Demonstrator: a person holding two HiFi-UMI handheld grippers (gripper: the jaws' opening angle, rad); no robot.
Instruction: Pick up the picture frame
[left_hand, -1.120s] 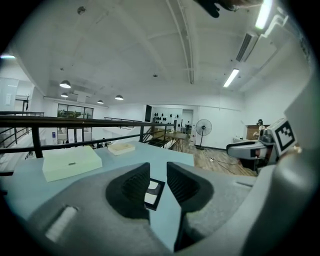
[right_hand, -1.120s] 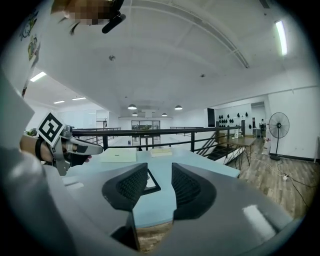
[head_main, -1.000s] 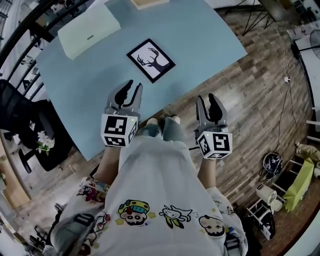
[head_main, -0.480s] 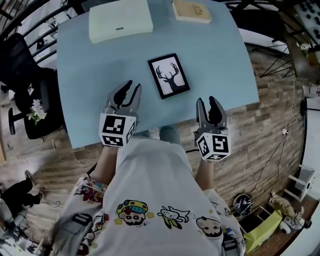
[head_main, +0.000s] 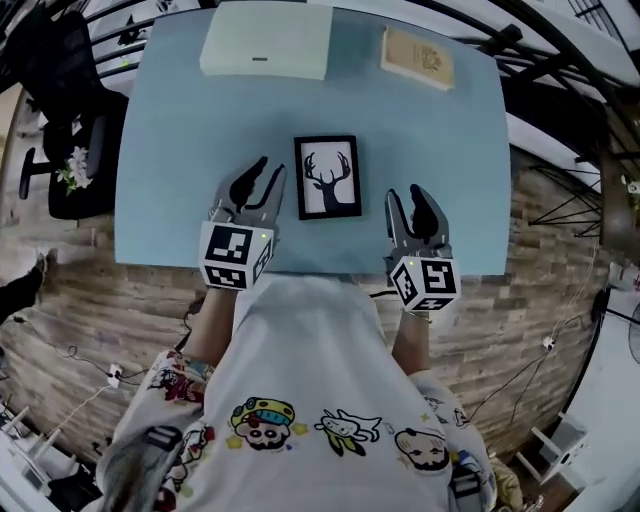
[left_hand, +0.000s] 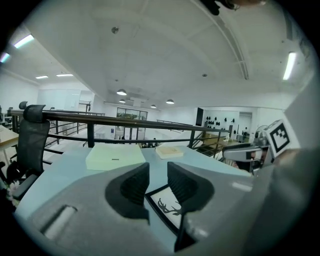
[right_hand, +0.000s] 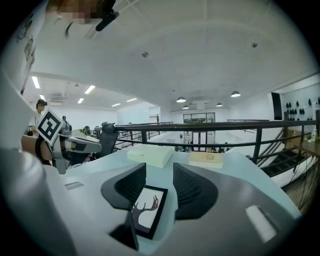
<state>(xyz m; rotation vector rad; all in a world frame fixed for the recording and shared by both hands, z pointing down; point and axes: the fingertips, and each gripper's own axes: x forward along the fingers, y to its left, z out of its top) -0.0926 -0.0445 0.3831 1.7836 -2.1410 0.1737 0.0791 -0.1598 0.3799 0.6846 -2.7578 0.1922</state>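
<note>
The picture frame, black-edged with a deer silhouette, lies flat on the light blue table. My left gripper hovers just left of it, and my right gripper just right of it near the table's front edge. Both sets of jaws are opening with nothing between them. In the left gripper view the picture frame shows low through the gap of the left gripper. The right gripper view has the picture frame lying beyond the right gripper.
A flat white box and a tan book lie at the table's far side. A black chair stands at the left, a dark railing runs behind the table. Wooden floor surrounds the table.
The view has swung, so the table now lies square ahead. Both grippers came in over the table's front part, and the right one, earlier over the floor, now flanks the frame.
</note>
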